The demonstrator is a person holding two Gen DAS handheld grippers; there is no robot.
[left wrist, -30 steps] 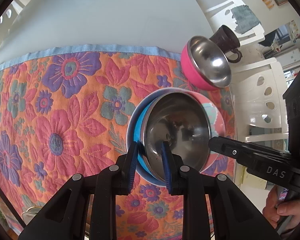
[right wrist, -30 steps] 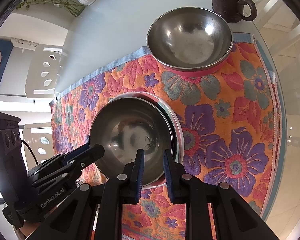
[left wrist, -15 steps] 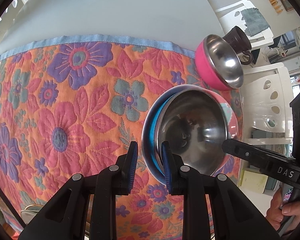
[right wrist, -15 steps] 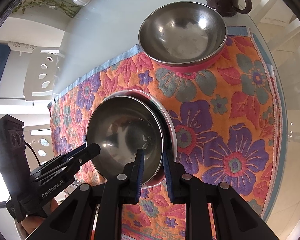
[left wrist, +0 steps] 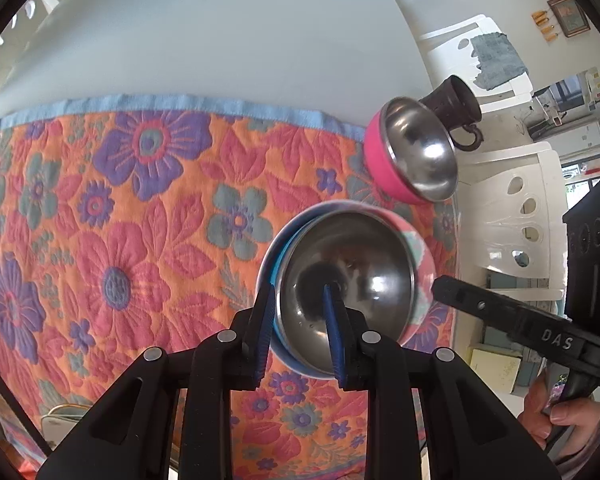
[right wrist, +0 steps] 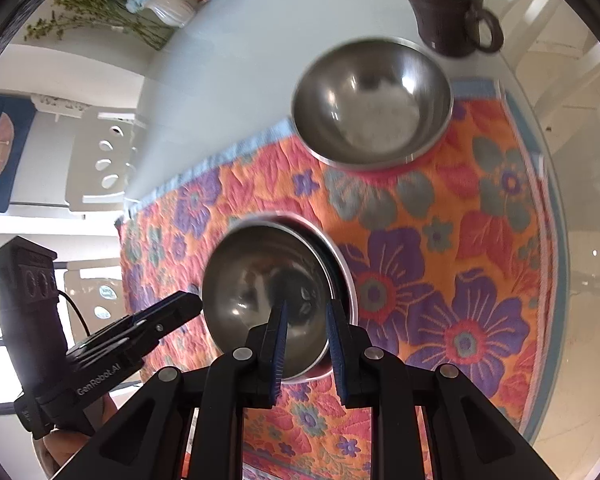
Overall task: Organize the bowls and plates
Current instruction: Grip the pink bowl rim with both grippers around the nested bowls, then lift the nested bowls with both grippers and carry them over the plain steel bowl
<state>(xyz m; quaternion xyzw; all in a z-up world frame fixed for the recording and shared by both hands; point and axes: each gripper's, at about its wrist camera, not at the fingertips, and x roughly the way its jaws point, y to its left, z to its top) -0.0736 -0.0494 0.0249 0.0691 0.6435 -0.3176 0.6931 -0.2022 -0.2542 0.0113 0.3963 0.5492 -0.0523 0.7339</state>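
A steel-lined bowl with a blue outside sits nested in a pink-and-teal patterned plate over the floral mat. My left gripper is shut on the near rim of this stack, one finger outside and one inside the bowl. From the other side, my right gripper is shut on the rim of the same bowl and plate. A second steel-lined bowl with a pink outside stands at the mat's far edge, apart from both grippers.
A dark brown mug stands on the white table just behind the pink bowl. A white vase of flowers is at the table's far side. White chairs stand beyond the table edge. A hand holds the right gripper's handle.
The nested bowl and plate, held by both grippers, have shifted across the mat toward the pink bowl, which now looks larger and closer in the right wrist view.
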